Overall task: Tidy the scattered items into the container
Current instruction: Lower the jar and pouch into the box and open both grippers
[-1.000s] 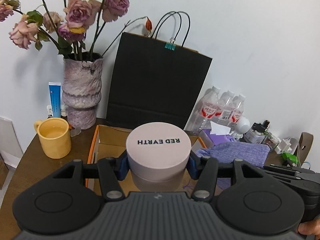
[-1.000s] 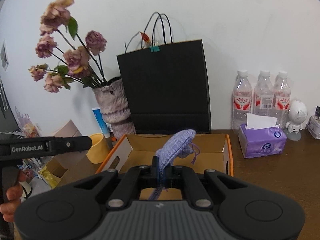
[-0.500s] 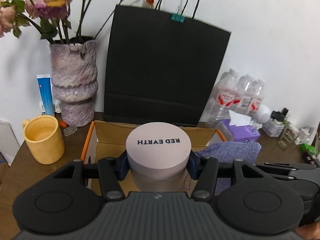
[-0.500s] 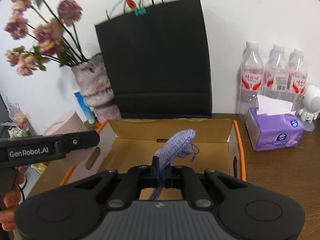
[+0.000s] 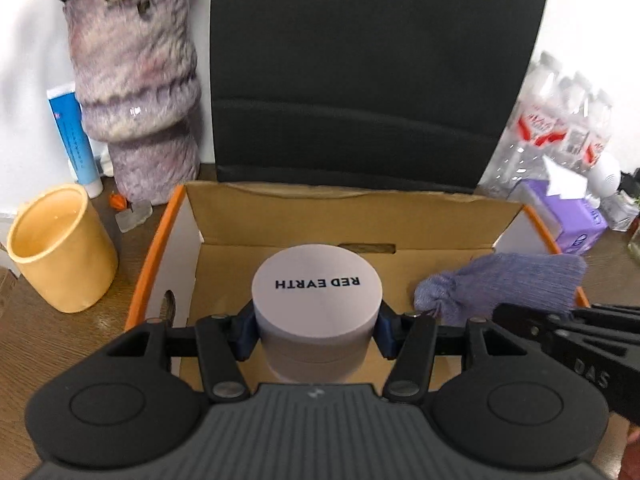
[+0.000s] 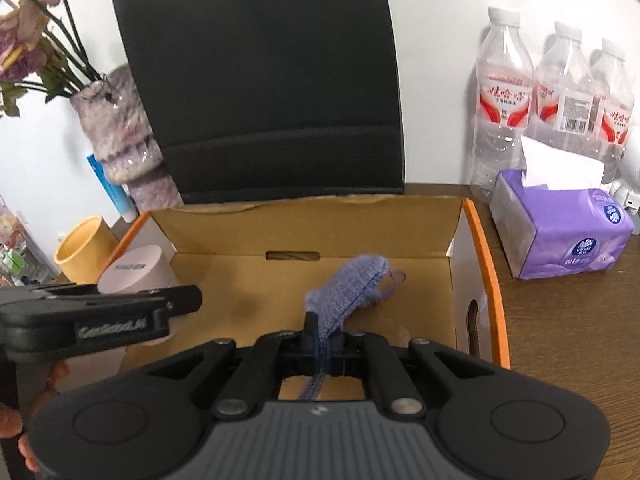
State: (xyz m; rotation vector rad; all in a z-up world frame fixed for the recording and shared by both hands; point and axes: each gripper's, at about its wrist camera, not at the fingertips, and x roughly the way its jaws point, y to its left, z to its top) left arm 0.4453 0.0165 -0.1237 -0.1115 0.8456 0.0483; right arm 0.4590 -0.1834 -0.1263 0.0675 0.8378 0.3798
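An open cardboard box (image 5: 344, 216) (image 6: 320, 232) with orange edges stands on the wooden table. My left gripper (image 5: 316, 326) is shut on a round pale pink jar (image 5: 316, 292) lettered RED EARTH, held over the box's left half; the jar (image 6: 136, 270) also shows at the left of the right wrist view. My right gripper (image 6: 322, 344) is shut on a purple knitted pouch (image 6: 352, 284), which hangs over the box's right half. The same pouch (image 5: 500, 284) shows at the right of the left wrist view.
A black paper bag (image 6: 260, 80) stands right behind the box. To the left are a mottled vase (image 5: 136, 92), a yellow mug (image 5: 60, 248) and a blue tube (image 5: 74, 140). To the right are a purple tissue pack (image 6: 560, 228) and water bottles (image 6: 552, 92).
Both grippers have come forward and down over the box with their loads. The box and bag look larger, and the flowers have slid out of the top of the left view.
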